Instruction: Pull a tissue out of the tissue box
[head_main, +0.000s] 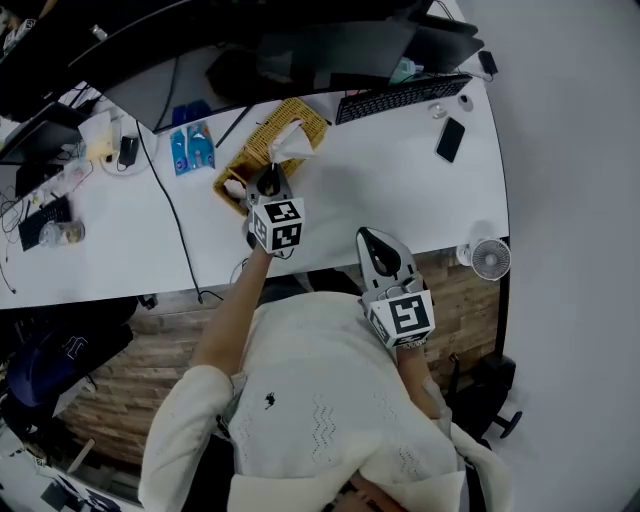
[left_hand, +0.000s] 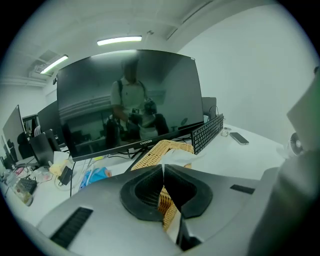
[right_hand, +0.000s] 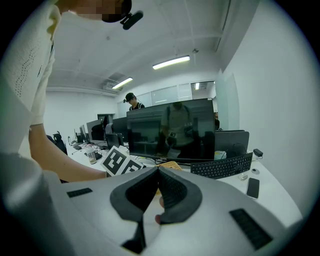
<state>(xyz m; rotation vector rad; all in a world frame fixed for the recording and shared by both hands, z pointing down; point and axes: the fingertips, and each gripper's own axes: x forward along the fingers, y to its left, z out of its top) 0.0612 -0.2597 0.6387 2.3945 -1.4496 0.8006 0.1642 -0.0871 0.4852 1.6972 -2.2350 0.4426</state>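
Tissue is pinched in your left gripper at the wicker box. Your right gripper is closed, empty

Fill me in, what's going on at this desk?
A person works two handheld grippers at a white desk. The left gripper is closed on the white tissue sticking up from the woven wicker tissue box; the tissue is not out yet. The right gripper is shut and empty, near the desk's front edge.
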